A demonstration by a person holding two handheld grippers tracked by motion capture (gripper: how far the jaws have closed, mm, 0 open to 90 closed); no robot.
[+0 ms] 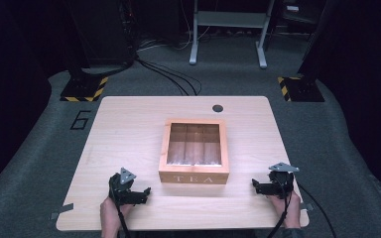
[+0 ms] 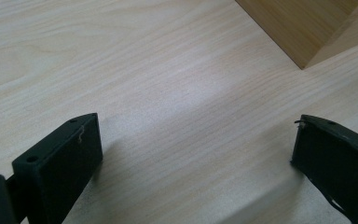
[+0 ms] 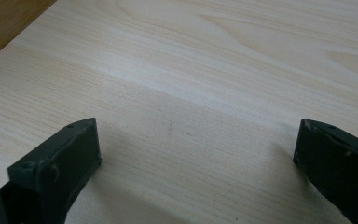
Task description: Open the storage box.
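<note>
The tea box (image 1: 194, 151) sat closed at the middle of the table (image 1: 129, 124), its glass-paned lid down and the word TEA on the wall facing the person. It lay between the two tools and a little beyond them: inward and forward of the left tool (image 1: 140, 194), and inward and forward of the right tool (image 1: 258, 186), with each tool pointing toward the box from its own side. Both stood near the front corners, about equally close, so neither hand had a clear advantage. The box looked almost square, its front wall running across from one tool to the other. In the left gripper view a corner of the box (image 2: 303, 28) lay ahead and off to one side of spread, empty jaws above bare wood. In the right gripper view its edge (image 3: 4, 23) showed at the far corner, jaws likewise wide apart, holding and touching nothing.
</note>
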